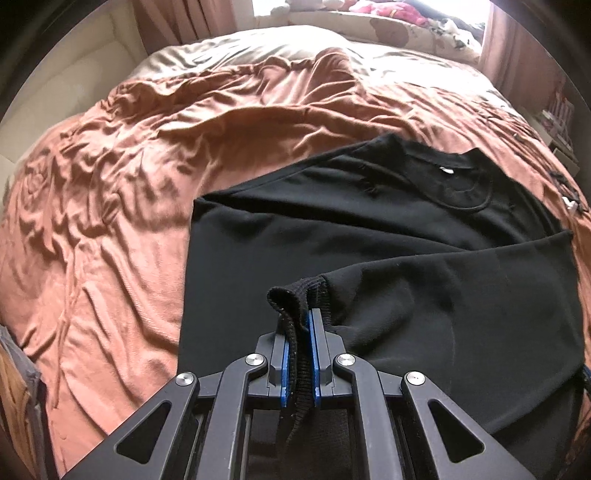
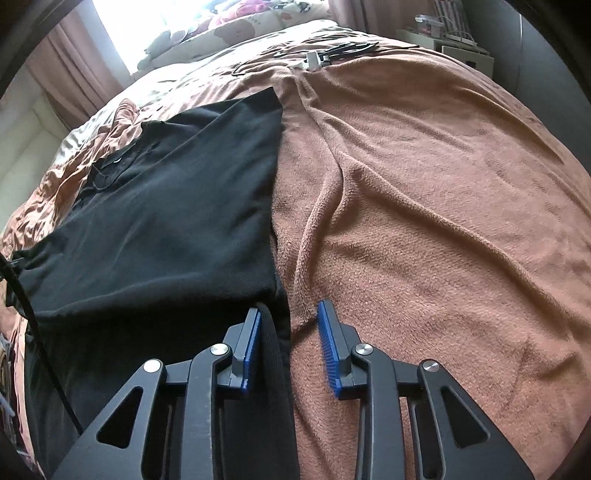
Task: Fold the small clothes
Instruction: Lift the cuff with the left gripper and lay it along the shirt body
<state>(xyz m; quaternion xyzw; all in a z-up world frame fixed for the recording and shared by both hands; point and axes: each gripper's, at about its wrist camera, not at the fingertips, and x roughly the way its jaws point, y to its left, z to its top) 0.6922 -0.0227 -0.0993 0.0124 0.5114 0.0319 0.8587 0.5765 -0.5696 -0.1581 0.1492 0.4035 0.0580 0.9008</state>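
A wide bed (image 1: 110, 221) fills both views, covered by a wrinkled rust-brown blanket (image 2: 443, 221). In the left wrist view, bare blanket stretches from 7 o'clock round to 12 o'clock, ending at the bed's curved far edge with pink curtains (image 1: 166, 18) and a bright window beyond. In the right wrist view, bare blanket runs from 12 o'clock to 5 o'clock; a small shelf unit (image 2: 454, 44) stands past the bed edge at 1 o'clock, and thin dark cords (image 2: 332, 51) lie on the blanket near 12 o'clock.

A black sweatshirt (image 1: 369, 240) lies mostly flat on the blanket, collar toward the far side, with one sleeve folded across its body. Its long right-hand edge runs straight from 12 o'clock toward the right claw.

The left claw (image 1: 299, 325) is clamped narrow on the sweatshirt's ribbed cuff (image 1: 291, 295), which bunches above its blue pads (image 1: 316, 354) at 6 o'clock.

The right claw (image 2: 290, 310) stands wide apart at 6 o'clock, straddling the sweatshirt's near hem edge: black fabric touches the left pad, brown blanket lies beside the right pad.
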